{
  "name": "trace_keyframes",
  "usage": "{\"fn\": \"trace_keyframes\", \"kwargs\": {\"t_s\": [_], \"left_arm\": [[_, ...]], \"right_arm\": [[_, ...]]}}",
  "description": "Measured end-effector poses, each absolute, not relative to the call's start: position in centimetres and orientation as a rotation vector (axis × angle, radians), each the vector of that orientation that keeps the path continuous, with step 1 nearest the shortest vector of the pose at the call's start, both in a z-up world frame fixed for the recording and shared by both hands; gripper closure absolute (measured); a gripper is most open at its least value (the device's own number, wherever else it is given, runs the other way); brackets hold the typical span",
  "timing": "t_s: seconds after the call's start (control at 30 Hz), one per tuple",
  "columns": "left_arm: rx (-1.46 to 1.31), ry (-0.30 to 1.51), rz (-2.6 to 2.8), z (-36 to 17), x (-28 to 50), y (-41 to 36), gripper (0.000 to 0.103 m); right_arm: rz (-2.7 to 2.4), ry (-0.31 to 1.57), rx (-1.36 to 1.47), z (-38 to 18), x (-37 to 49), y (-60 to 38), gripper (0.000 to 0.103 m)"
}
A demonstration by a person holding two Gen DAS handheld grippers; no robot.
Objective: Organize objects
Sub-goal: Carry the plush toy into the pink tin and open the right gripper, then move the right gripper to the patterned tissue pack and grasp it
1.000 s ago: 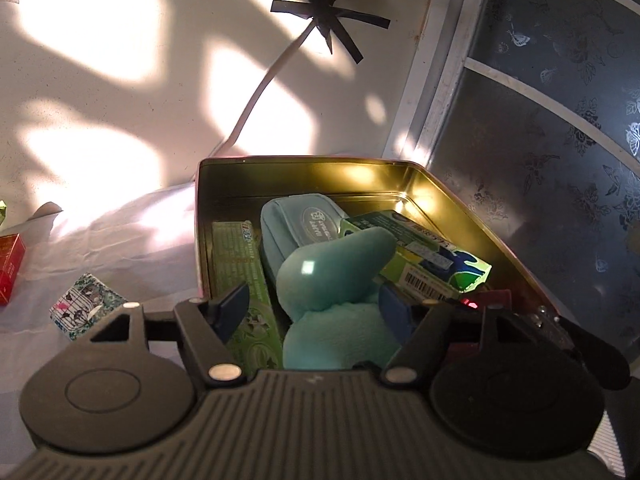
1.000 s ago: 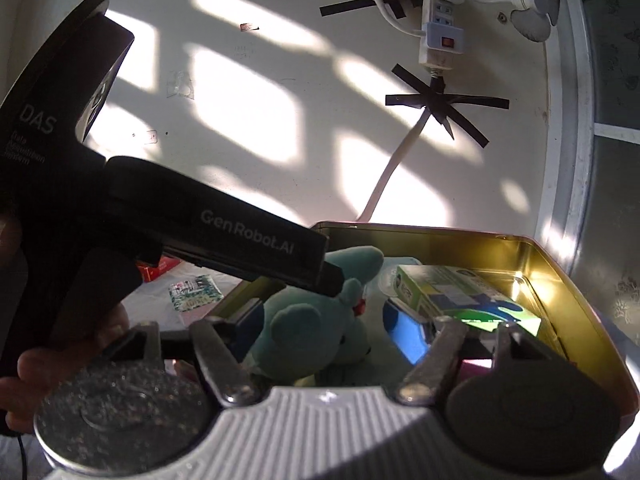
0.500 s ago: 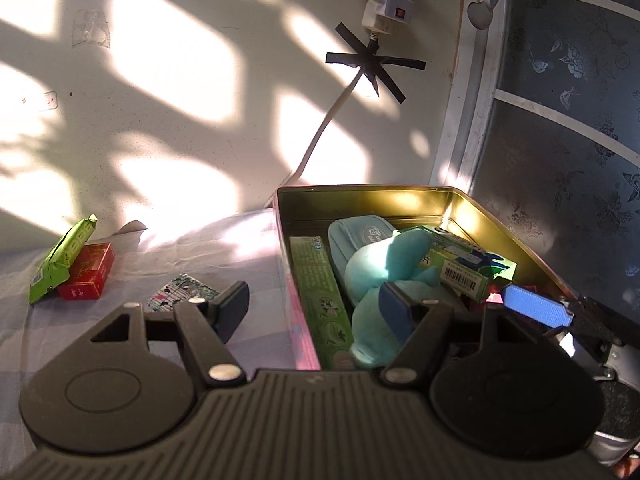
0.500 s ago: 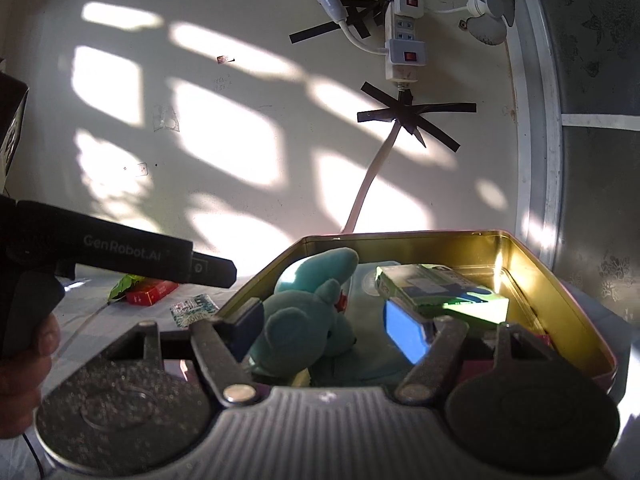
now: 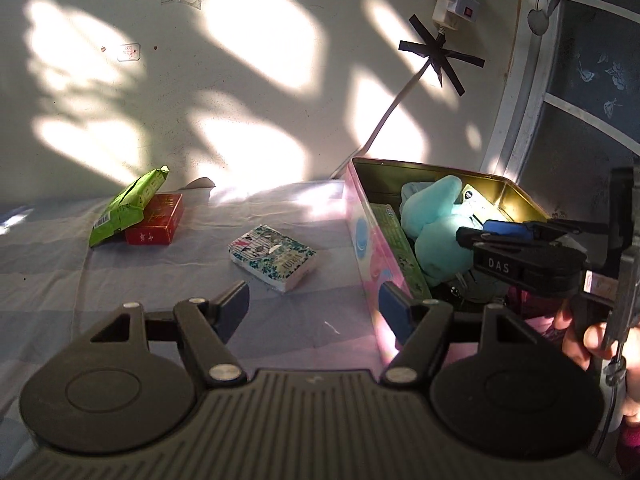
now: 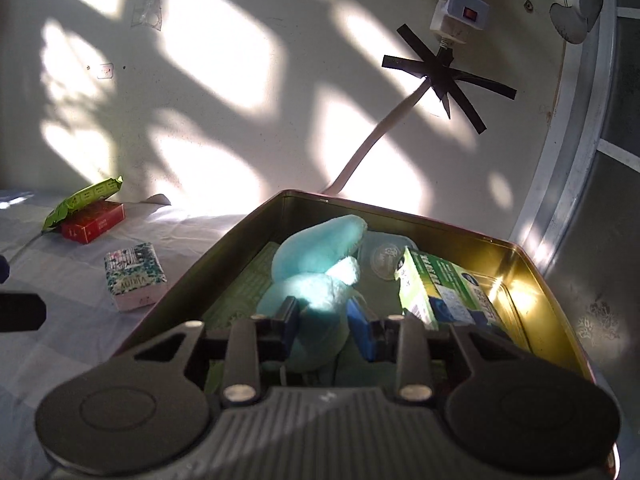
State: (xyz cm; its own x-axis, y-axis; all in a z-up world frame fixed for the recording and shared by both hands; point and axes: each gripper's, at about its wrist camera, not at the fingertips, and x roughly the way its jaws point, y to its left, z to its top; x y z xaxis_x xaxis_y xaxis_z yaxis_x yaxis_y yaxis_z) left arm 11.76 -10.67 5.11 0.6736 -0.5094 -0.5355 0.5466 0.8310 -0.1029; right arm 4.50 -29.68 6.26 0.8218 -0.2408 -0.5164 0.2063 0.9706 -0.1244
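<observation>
A pink tin box (image 5: 370, 256) with a gold inside (image 6: 516, 280) stands on the bed sheet. In it lie a teal plush toy (image 6: 316, 264), a green flat pack (image 5: 396, 236) and a green-white carton (image 6: 444, 292). My right gripper (image 6: 322, 326) is in the tin, its blue pads closed on the plush toy's lower body; it also shows in the left wrist view (image 5: 496, 236). My left gripper (image 5: 314, 306) is open and empty, low over the sheet just left of the tin. A floral-patterned pack (image 5: 274, 256) lies ahead of it.
A red box (image 5: 156, 220) with a green packet (image 5: 128, 206) leaning on it lies at the far left near the wall. A white cable (image 6: 376, 140) taped with black strips runs down the wall to behind the tin. A dark patterned panel (image 5: 580, 128) stands to the right.
My left gripper has pulled back out of the tin and swung left over the sheet. My right gripper has closed in on the plush toy.
</observation>
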Motion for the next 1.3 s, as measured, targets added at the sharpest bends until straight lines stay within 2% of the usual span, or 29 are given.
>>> {"fn": "trace_keyframes", "kwargs": {"t_s": [0.13, 0.23, 0.67, 1.3], "left_arm": [[0.072, 0.591, -0.58, 4.6, 11.9, -9.9, 0.03], [0.065, 0.598, -0.58, 4.3, 12.0, -9.6, 0.03], [0.109, 0.546, -0.495, 3.6, 12.1, -6.9, 0.03], [0.044, 0.572, -0.298, 1.4, 16.0, 0.8, 0.03]], "right_arm": [[-0.204, 0.438, -0.021, 7.5, 1.0, -28.6, 0.062], [-0.163, 0.394, 0.052, 7.7, -1.2, -28.1, 0.059], [-0.092, 0.375, 0.123, 7.3, -3.7, -24.6, 0.058], [0.05, 0.419, -0.023, 7.4, -0.6, -17.0, 0.056]]}}
